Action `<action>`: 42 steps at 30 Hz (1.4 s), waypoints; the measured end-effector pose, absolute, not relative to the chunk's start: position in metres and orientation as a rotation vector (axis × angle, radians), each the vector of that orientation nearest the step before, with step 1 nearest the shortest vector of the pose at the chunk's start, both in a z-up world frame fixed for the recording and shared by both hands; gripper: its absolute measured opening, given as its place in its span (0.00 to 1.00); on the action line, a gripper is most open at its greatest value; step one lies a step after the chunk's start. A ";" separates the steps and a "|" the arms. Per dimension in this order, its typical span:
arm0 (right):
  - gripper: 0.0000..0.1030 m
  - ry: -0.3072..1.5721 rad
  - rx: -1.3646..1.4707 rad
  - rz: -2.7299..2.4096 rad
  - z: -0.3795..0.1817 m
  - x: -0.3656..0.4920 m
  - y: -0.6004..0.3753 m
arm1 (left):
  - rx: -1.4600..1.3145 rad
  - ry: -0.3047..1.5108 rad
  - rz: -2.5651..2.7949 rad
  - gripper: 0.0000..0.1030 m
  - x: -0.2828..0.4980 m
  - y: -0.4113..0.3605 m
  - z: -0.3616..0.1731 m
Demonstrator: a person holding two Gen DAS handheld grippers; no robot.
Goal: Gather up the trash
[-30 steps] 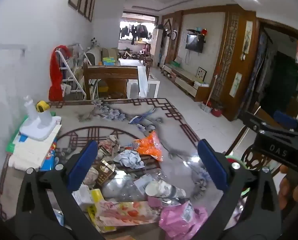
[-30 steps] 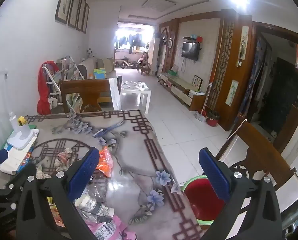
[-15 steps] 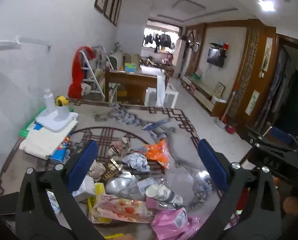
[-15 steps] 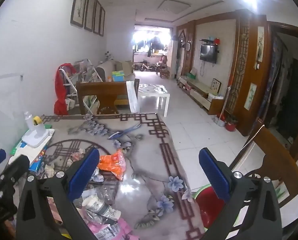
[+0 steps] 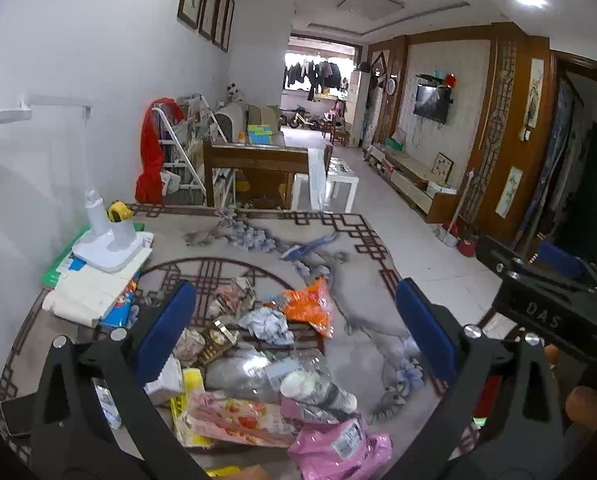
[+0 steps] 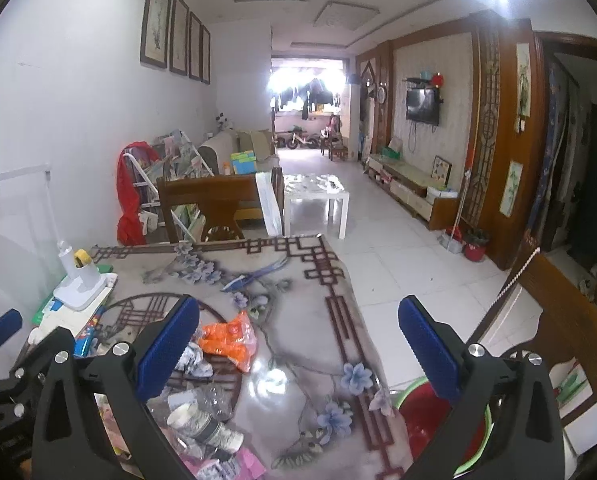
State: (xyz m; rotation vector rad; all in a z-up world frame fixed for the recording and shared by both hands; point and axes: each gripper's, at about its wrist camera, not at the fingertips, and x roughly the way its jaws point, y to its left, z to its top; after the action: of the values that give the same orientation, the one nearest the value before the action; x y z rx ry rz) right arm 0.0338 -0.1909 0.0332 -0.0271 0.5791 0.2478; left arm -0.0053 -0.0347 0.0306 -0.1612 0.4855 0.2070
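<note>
Both wrist views look forward and down over the patterned table (image 5: 362, 320) toward the long room. The left view sits close above the trash pile (image 5: 258, 344) at lower centre. The right view shares that pile (image 6: 218, 360) at lower left.

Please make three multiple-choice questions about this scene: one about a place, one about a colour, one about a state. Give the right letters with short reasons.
1. Where is the red basin?
A. on the table
B. below the table's right edge
C. on the white lamp base

2. What colour is the wrapper lying beyond the crumpled paper?
A. orange
B. green
C. black

3. How is the left gripper?
A. shut on a cup
B. shut, empty
C. open, empty

Answers: 1 B, the right wrist view shows the basin past the table edge, lower down. 2 A, the orange wrapper. 3 C, its blue pads stand wide apart with nothing between.
</note>
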 end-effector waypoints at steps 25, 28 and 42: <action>0.93 0.613 -0.059 0.297 0.018 0.036 -0.191 | -0.223 0.540 0.263 0.95 -0.005 -0.028 0.008; 0.93 0.602 -0.069 0.297 0.019 0.036 -0.191 | -0.240 0.543 0.258 0.95 -0.004 -0.026 0.005; 0.93 0.609 -0.092 0.369 0.019 0.043 -0.177 | -0.290 0.563 0.347 0.95 -0.015 -0.002 -0.007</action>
State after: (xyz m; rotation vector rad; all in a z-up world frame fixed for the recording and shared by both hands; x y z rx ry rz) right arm 0.0434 -0.1766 0.0193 -0.0921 0.6086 0.3695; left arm -0.0148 -0.0015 -0.0073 -0.2903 0.5631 0.3474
